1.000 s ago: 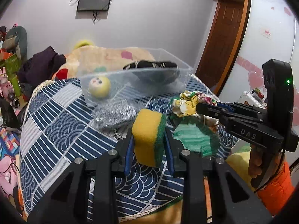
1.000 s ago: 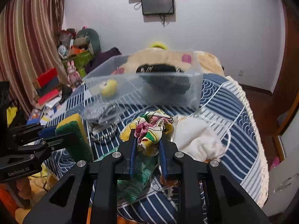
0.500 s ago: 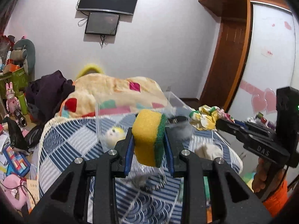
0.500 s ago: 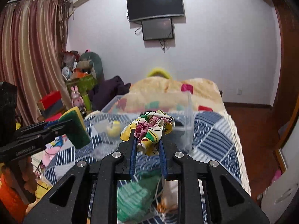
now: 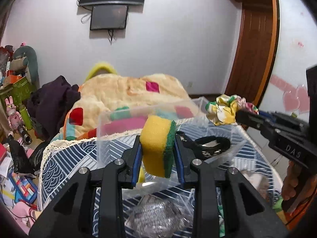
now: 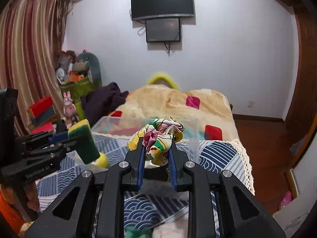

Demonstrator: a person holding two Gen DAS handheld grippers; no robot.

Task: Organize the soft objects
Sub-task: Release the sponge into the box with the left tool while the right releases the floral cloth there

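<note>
Yellow-green sponge (image 5: pixel 157 145) clamped in left gripper (image 5: pixel 157 148), crumpled floral scrunchie (image 6: pixel 156 138) pinched by right gripper (image 6: pixel 156 150), clear bin (image 5: pixel 118 119) below

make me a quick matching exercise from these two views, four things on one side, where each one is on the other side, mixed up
Things:
1. sponge
2. floral scrunchie
3. black item
4. steel scourer

Places:
A. lying inside the clear bin
B. clamped in the right gripper
C. on the blue patterned cloth, in front of the bin
D. clamped in the left gripper

Pairs: 1-D, 2-B, 3-A, 4-C
</note>
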